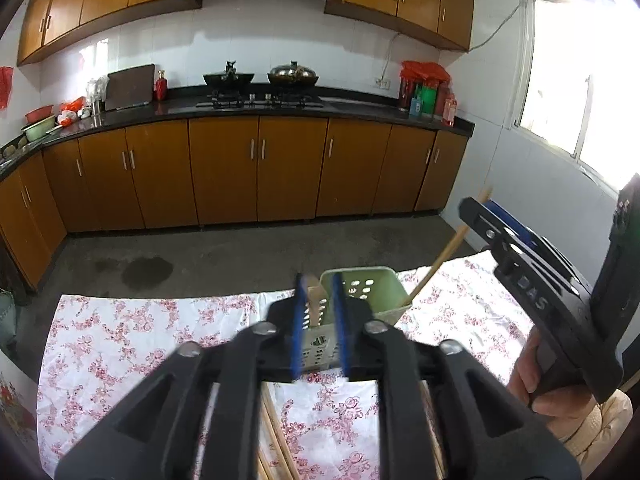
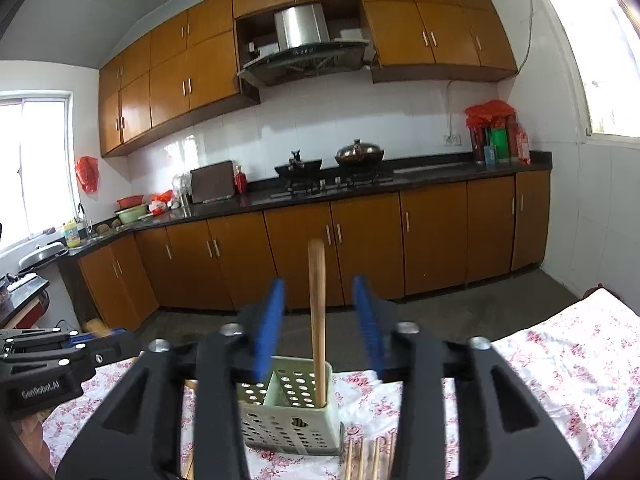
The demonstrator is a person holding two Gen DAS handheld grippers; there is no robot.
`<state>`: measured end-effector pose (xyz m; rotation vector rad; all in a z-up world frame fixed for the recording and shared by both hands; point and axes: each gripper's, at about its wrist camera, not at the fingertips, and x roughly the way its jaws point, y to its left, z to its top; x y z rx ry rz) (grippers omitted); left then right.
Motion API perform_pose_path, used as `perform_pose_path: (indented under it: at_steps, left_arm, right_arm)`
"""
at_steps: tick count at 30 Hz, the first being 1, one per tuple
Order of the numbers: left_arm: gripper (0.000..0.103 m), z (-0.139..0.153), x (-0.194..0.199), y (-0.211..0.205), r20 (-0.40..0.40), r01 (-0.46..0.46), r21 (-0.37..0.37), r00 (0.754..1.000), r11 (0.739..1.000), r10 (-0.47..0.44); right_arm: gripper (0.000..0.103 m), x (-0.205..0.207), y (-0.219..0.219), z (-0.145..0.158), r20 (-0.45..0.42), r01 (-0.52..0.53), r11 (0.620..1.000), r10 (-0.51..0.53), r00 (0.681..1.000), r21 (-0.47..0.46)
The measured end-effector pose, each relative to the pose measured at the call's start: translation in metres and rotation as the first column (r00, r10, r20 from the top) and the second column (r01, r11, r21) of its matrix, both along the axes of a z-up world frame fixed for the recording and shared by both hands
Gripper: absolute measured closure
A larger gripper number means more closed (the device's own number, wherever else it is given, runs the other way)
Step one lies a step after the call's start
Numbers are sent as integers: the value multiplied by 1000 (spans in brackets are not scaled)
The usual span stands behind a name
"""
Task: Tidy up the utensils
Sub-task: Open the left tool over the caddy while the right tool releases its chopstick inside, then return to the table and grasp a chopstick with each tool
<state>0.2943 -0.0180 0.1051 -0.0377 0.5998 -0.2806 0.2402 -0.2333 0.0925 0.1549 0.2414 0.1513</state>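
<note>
A pale green perforated utensil holder (image 1: 360, 296) (image 2: 292, 412) stands on the floral tablecloth (image 1: 140, 344). One wooden utensil (image 2: 317, 320) stands in its right compartment, seen leaning in the left wrist view (image 1: 436, 268). My right gripper (image 2: 318, 328) is open, its blue pads either side of that utensil without touching it; it also shows at the right of the left wrist view (image 1: 492, 216). My left gripper (image 1: 320, 320) is narrowly open around a short wooden piece (image 1: 314, 300) over the holder's left compartment. Loose chopsticks (image 1: 276, 436) (image 2: 368, 456) lie on the cloth.
The table's far edge drops to a grey concrete floor (image 1: 240, 252). Orange kitchen cabinets (image 1: 256, 168) and a black counter with a stove and woks (image 1: 260, 80) stand beyond. A bright window (image 1: 580, 72) is at the right.
</note>
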Motion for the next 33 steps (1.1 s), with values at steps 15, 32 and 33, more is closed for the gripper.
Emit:
perform_pose_path:
  at_steps: [15,32,33]
  left_arm:
    - [67,-3,-85,75,83,-168,-171,980,971,184]
    - [85,-187,-99,61,-331,-169,20,929,985,166]
    - [85,-192,-99,60,-338,-164,30,927,986,164]
  right_arm:
    - [73,-54,-44,-87,-347,16,998,-35,937,-57]
    - [95,-43,-29,-196,-614,-14,990,-75,785,-139]
    - [95,-42,-32,-196,-615,-9,991,-74,785,-132]
